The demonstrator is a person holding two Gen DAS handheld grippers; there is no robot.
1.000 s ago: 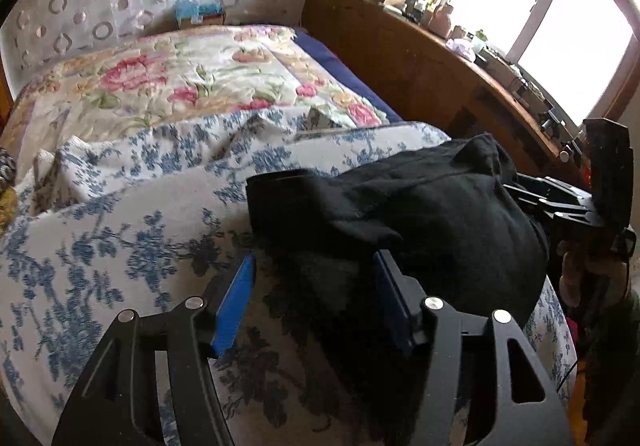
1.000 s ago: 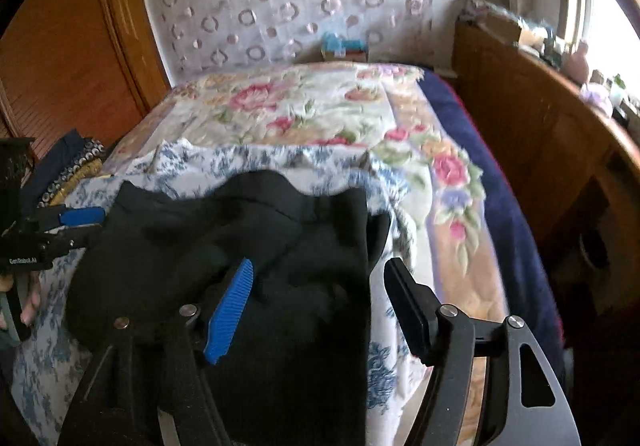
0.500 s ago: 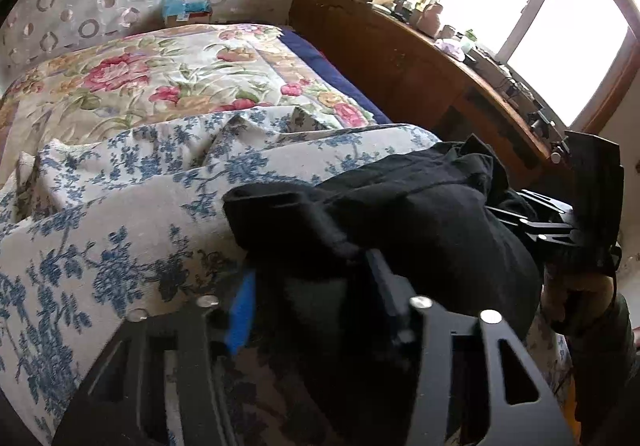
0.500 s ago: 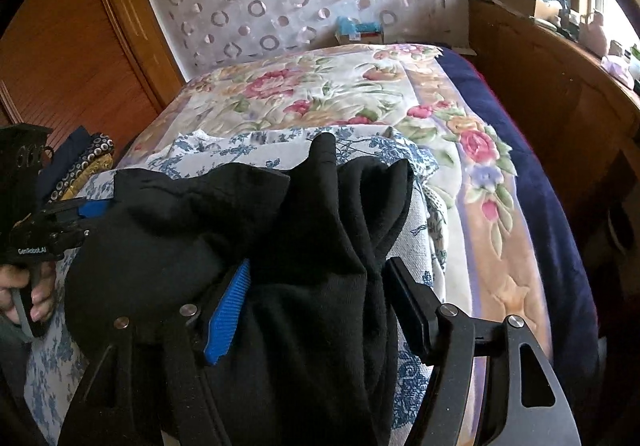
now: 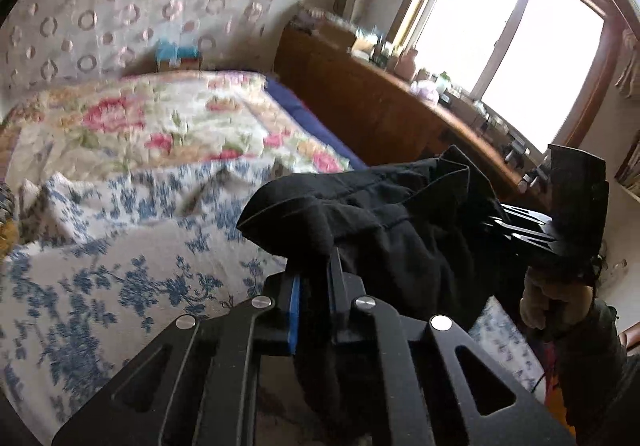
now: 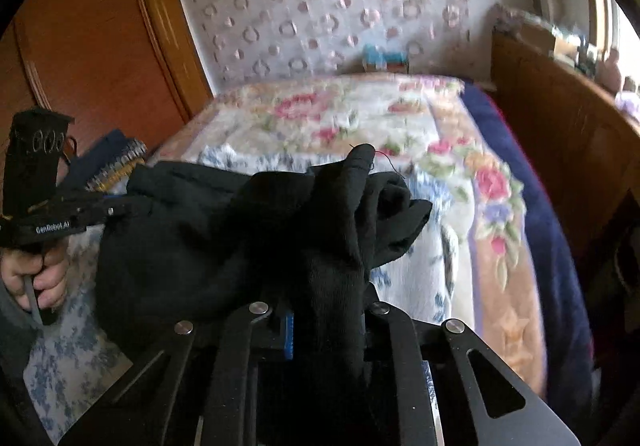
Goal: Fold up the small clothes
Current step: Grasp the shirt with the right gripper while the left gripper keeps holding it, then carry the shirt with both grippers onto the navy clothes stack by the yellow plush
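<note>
Pinching a black garment (image 5: 400,230) at two spots over the bed (image 5: 120,246).
Both jaws are closing on bunched cloth: left gripper (image 5: 316,270) at one edge, right gripper (image 6: 324,310) at the other, likely spreading it between them for a fold above the floral sheet (image 6: 408,278).

A bed (image 5: 312,114) — floral quilt (image 5: 160,118) and blue-flowered sheet (image 5: 100,270) spread on it

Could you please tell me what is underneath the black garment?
The blue-flowered bedspread lies below the black garment, which both grippers are closing on. What the cloth covers directly beneath it cannot be seen.
</note>
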